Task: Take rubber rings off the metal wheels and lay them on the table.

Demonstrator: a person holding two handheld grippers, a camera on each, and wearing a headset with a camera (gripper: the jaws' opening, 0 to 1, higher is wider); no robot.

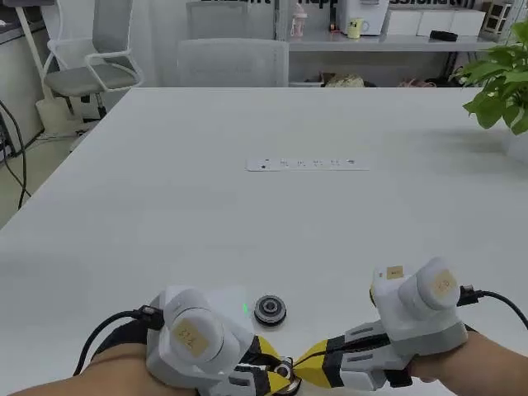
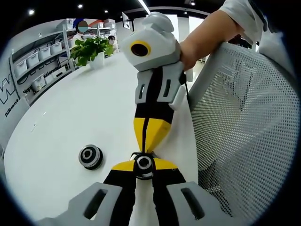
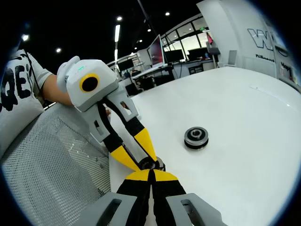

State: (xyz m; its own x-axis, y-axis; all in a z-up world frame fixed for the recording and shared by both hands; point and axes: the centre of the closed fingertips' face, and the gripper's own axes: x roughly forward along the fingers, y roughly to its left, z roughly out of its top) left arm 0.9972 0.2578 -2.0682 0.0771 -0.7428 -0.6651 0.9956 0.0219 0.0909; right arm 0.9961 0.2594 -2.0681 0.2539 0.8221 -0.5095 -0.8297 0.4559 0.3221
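**First ring not yet off, second wheel waits on the table**

At the near edge of the white table [image 1: 247, 214], the left gripper [image 1: 270, 375] is clamped on a small metal wheel [image 2: 143, 163], with one yellow tip pressing each side of it, as its own gripper view shows. A little farther out on the table a second wheel [image 1: 270, 309] lies flat and untouched, its dark outer ring [image 3: 196, 145] apparently in place. From the right, the right gripper [image 3: 151, 175] meets the held wheel head-on. Its jaws are drawn together and its tips are at the wheel's rim, but it cannot be made out whether they have caught the rubber. No loose ring lies anywhere on the tabletop in view, so the job looks to be at its opening step. One ring is being worked at, none has been laid down, and the second wheel has yet to be picked up.
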